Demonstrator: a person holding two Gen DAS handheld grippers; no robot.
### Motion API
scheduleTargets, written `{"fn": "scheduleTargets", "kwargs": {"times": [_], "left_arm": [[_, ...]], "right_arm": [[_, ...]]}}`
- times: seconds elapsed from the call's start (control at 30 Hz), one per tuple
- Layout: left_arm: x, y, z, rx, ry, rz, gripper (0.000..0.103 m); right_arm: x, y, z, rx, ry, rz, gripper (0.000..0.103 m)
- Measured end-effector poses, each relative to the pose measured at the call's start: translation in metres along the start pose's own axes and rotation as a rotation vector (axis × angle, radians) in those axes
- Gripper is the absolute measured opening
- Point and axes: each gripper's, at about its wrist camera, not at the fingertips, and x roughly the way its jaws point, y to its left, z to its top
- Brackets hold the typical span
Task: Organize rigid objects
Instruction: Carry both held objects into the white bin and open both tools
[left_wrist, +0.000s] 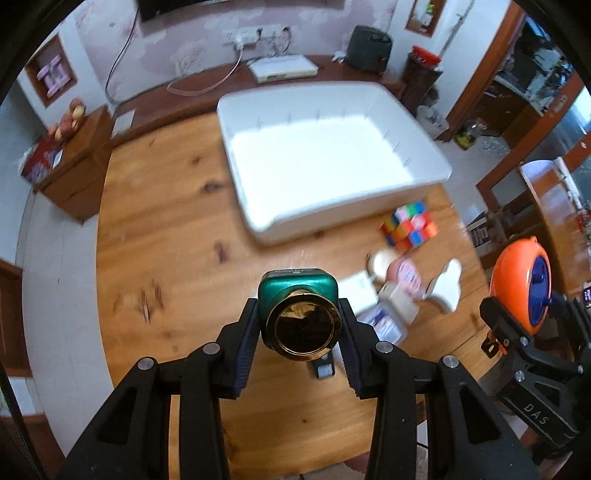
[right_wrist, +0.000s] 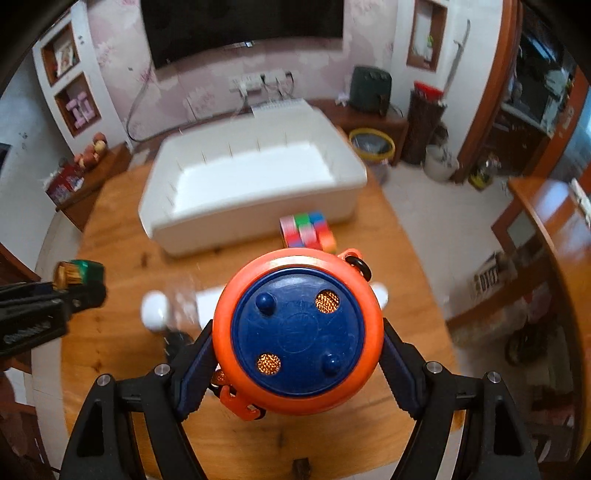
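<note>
Wooden table (left_wrist: 166, 206), white bin (left_wrist: 332, 218) ahead of fingers; left gripper (left_wrist: 299, 325) clamps green bottle (left_wrist: 298, 291), right gripper (right_wrist: 297, 354) clamps orange reel (right_wrist: 297, 332), both likely lifted for binning.

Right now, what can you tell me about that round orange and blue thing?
The orange reel is round like a fat disc, with what looks like a shiny orange plastic rim around a dark blue face. The face has two raised blue knobs and two small orange mesh holes. A black ring hangs at its top edge and an orange clip at the bottom. The right hand-held gripper squeezes its sides, holding it above the wooden table, blue face toward the camera.
</note>
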Motion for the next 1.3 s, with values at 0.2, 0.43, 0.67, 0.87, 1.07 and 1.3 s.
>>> {"fn": "scheduleTargets", "kwargs": {"times": [0.2, 0.43, 0.67, 0.87, 1.07, 1.3], "left_arm": [[-0.030, -0.001, 0.057, 0.051, -0.092, -0.030, 0.044], [-0.036, -0.009, 0.122, 0.011, -0.183, -0.037, 0.044], [0.032, -0.002, 0.168, -0.112, -0.135, 0.022, 0.044], [0.124, 0.008, 0.181, -0.157, 0.008, 0.122, 0.044], [0.181, 0.003, 0.172, -0.114, 0.084, 0.196, 0.044], [0.217, -0.005, 0.157, -0.085, 0.156, 0.226, 0.044]], "right_arm": [[-0.021, 0.008, 0.065, -0.026, -0.088, 0.012, 0.081], [-0.031, 0.015, 0.141, -0.051, -0.195, 0.001, 0.081], [0.039, 0.006, 0.197, -0.116, -0.154, 0.003, 0.081], [0.146, -0.010, 0.197, -0.124, 0.009, 0.016, 0.081], [0.216, -0.008, 0.170, -0.198, 0.162, 0.059, 0.081], [0.250, 0.006, 0.154, -0.267, 0.292, 0.115, 0.081]]}}
